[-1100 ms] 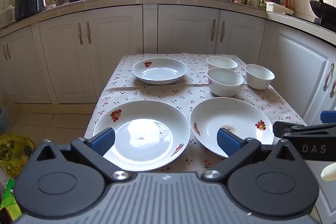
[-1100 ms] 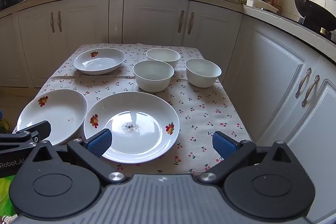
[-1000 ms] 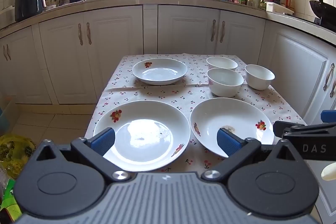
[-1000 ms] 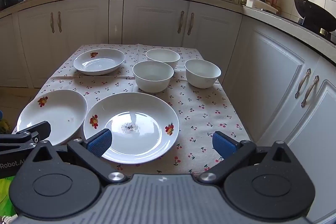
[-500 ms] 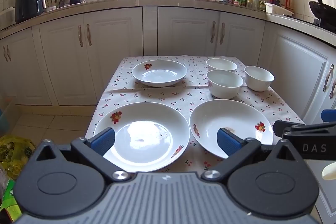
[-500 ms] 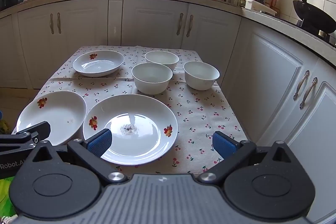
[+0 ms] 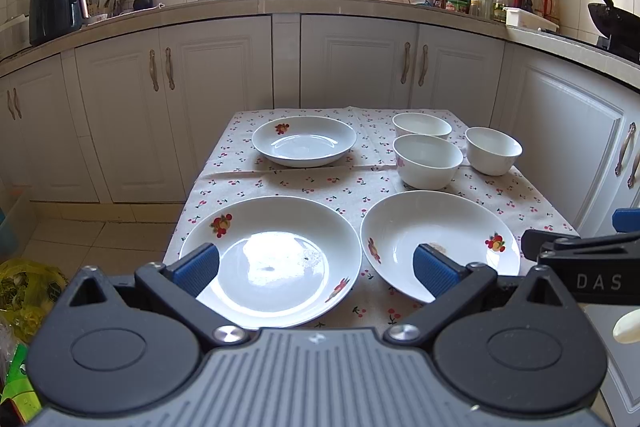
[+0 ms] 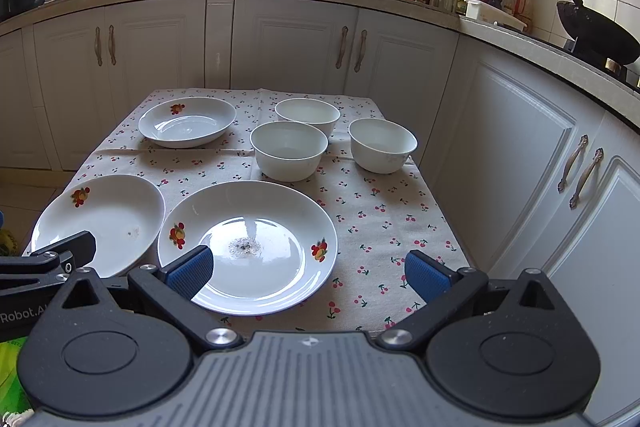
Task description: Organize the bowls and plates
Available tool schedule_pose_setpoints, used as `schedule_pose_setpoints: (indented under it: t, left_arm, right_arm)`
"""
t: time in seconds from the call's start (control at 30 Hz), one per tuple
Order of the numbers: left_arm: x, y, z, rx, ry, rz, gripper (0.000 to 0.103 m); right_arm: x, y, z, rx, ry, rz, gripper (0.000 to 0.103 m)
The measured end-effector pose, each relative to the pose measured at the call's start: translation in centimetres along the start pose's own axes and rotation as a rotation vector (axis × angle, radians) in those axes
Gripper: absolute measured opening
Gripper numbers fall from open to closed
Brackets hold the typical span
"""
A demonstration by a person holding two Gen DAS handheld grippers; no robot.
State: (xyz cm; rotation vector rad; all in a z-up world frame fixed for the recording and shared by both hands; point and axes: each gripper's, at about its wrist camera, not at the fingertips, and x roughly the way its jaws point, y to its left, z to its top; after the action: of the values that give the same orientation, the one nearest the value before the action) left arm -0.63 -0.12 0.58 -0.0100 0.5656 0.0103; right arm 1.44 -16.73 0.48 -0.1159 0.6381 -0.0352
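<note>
On a cherry-print tablecloth lie three white flower-print plates: a near-left plate (image 7: 276,259) (image 8: 108,219), a near-right plate (image 7: 436,231) (image 8: 256,239) and a smaller far plate (image 7: 304,143) (image 8: 188,121). Three white bowls stand at the far right: a middle bowl (image 7: 427,161) (image 8: 289,149), a back bowl (image 7: 422,125) (image 8: 307,113) and a right bowl (image 7: 494,150) (image 8: 383,143). My left gripper (image 7: 316,269) is open and empty over the near edge, above the near-left plate. My right gripper (image 8: 308,273) is open and empty over the near-right plate's right side.
The small table (image 7: 304,187) stands in a kitchen between white cabinets (image 7: 360,63) behind and to the right (image 8: 520,155). The floor (image 7: 92,231) lies to the left, with a yellow bag (image 7: 24,287). A black wok (image 8: 596,23) sits on the right counter.
Both grippers have drifted slightly, so the table sits a little lower in each view. Nothing on the table has moved. Both stay open.
</note>
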Motion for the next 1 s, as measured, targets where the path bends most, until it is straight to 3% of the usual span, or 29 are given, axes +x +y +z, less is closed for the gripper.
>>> schedule_pose_setpoints:
  t: [1.0]
  left_arm:
    - [-0.23, -0.11, 0.15, 0.000, -0.007, 0.001, 0.102]
  right_arm:
    - [-0.12, 0.02, 0.03, -0.001, -0.004, -0.002, 0.103]
